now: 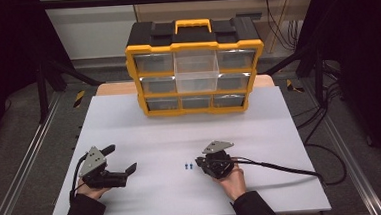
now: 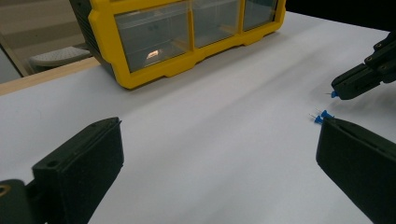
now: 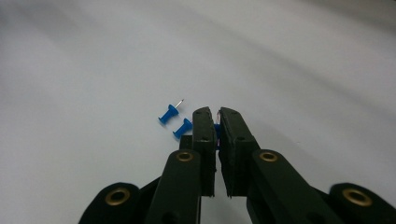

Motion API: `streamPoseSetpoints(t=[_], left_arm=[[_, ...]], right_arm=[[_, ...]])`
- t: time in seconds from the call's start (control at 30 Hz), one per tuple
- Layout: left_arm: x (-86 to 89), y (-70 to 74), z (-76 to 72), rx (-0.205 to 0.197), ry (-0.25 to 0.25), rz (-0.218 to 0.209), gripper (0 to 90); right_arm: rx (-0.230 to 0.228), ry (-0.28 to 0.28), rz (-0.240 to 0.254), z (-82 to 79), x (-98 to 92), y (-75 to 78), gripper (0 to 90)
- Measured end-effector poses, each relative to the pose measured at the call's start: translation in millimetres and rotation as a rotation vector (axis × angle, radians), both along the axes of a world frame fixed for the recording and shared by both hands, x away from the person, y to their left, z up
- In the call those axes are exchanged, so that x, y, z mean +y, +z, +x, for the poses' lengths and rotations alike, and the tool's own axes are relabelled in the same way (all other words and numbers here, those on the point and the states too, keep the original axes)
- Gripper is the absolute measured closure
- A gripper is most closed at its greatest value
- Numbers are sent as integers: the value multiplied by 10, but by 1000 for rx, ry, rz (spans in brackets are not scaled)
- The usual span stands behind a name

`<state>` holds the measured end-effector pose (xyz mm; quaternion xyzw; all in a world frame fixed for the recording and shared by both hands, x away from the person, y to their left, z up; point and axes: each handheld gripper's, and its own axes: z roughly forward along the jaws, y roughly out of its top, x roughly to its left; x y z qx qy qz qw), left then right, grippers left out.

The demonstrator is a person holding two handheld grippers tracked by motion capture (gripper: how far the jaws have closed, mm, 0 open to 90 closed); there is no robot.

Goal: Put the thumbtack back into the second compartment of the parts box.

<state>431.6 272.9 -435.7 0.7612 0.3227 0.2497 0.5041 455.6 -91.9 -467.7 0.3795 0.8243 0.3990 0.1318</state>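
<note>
High view – bench (image 1: 144, 125): white board with a yellow and black drawer cabinet (image 1: 195, 67) at its far edge (one clear middle drawer pulled out).
High view – left tongs (image 1: 124, 159): spread wide, resting low near the bench's left front, held by a hand.
High view – right tongs (image 1: 199, 162): pressed nearly together, tips just beside two blue pushpins (image 1: 187, 165) lying near the middle front.
Left gripper view – left tongs (image 2: 219, 154): jaws far apart, bare bench between them; pushpins (image 2: 322, 116) lie by the right jaw.
Left gripper view – right tongs (image 2: 337, 93): farther off, pinching a third blue pin (image 2: 333, 94) at the tip.
Right gripper view – right tongs (image 3: 215, 114): closed on the blue pin (image 3: 217, 128) (mostly hidden); two pushpins (image 3: 176, 121) lie on the bench just left of the tips.
</note>
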Motion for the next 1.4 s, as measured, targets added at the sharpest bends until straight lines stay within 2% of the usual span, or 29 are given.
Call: streamPoseSetpoints(t=[0.03,0.1,0.3,0.47,0.73,1.1,1.13,1.37,1.4], left_arm=[[0,-1,1,1,0,1,5],[0,-2,1,1,0,1,5],[2,1,0,0,0,0,5],[4,-2,2,1,2,2,5],[1,-2,2,2,2,2,5],[0,-8,5,3,0,4,5],[-2,-10,6,3,0,6,5],[0,-7,5,3,0,6,5],[0,-7,5,3,0,5,5]], right_arm=[[-9,13,-2,4,-13,10,856],[-4,4,13,-8,-14,36,856],[-18,21,11,-10,-54,94,855],[-25,20,31,-21,-78,163,856],[-57,30,50,-23,-166,306,856],[-78,20,83,-16,-240,446,855],[-92,17,88,-9,-258,474,855],[-106,14,103,2,-312,558,856],[-118,12,113,17,-326,585,855]])
